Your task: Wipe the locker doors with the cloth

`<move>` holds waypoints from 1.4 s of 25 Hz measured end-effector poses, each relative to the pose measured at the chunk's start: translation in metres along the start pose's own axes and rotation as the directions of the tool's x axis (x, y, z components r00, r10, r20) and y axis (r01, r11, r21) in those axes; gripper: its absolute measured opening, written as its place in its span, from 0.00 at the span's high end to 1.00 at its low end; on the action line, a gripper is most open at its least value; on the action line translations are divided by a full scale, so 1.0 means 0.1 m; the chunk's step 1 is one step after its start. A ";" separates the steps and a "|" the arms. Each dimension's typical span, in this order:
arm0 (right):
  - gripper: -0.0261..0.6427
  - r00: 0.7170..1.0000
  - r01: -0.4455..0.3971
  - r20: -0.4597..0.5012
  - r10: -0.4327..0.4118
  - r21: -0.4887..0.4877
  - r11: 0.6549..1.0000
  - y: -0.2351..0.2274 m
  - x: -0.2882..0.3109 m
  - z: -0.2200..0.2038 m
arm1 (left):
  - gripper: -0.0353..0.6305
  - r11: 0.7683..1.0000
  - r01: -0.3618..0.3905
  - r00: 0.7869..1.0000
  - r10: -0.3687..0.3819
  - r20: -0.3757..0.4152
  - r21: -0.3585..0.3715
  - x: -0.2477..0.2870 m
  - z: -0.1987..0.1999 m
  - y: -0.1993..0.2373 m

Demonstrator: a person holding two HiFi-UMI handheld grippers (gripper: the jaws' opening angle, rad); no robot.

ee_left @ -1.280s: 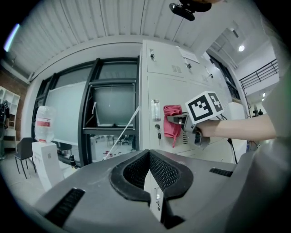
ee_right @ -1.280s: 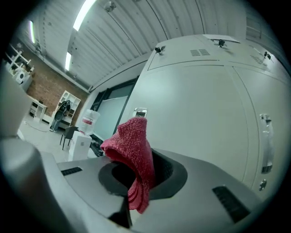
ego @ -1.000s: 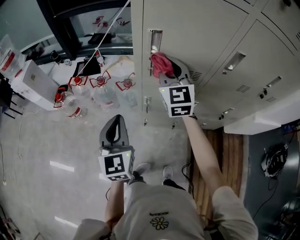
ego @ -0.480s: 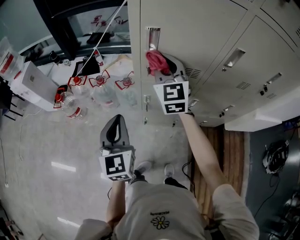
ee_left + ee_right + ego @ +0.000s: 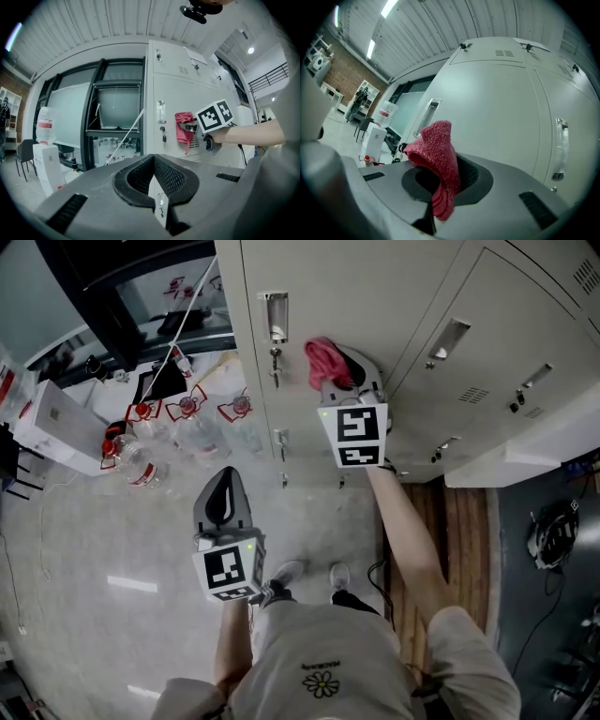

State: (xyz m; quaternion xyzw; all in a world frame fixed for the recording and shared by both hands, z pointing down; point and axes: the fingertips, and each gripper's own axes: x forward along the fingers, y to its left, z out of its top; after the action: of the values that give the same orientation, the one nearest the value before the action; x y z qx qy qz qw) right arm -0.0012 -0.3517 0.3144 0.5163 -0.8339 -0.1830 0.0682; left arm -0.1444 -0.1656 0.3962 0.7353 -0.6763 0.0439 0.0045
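**Red cloth held at the locker door**

The left hand-held gripper [image 5: 225, 476] hangs low in front of the person, jaws pressed together with nothing between them. Higher up, the right hand-held gripper [image 5: 339, 367] pinches a red cloth [image 5: 325, 362]. The cloth's bunched end stands out past the jaws at the face of the grey locker door [image 5: 375, 287], just right of its recessed handle [image 5: 274, 320]. Beyond, water bottles [image 5: 187, 418] stand on the floor.

The pale speckled floor [image 5: 103, 521] carries a cluster of clear red-capped bottles [image 5: 192, 432] beside a white box [image 5: 56, 423], the lockers [image 5: 375, 296], wooden boards [image 5: 464, 521] and the person's 2 shoes [image 5: 281, 575].
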 end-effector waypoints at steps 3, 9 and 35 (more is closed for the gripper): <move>0.92 0.999 0.047 -0.017 -0.046 0.011 0.999 -0.26 -0.12 -0.10 | 0.92 1.000 0.022 1.000 -0.022 0.002 0.005 0.04 0.00 -0.10; 0.92 0.988 0.142 -0.063 -0.141 0.010 0.990 -0.77 -0.36 -0.34 | 0.92 0.998 0.061 0.998 -0.062 0.020 0.027 0.13 0.09 -0.29; 0.92 0.971 0.233 -0.064 -0.231 0.032 0.972 -1.01 -0.67 -0.25 | 0.92 0.996 0.086 0.996 -0.086 0.020 0.035 0.03 0.11 -0.40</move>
State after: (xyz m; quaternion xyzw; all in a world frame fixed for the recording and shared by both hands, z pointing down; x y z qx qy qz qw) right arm 0.1211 -0.3388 0.3045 0.6167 -0.7689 -0.1577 0.0608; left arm -0.1034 -0.1663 0.3872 0.7641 -0.6432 0.0474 -0.0133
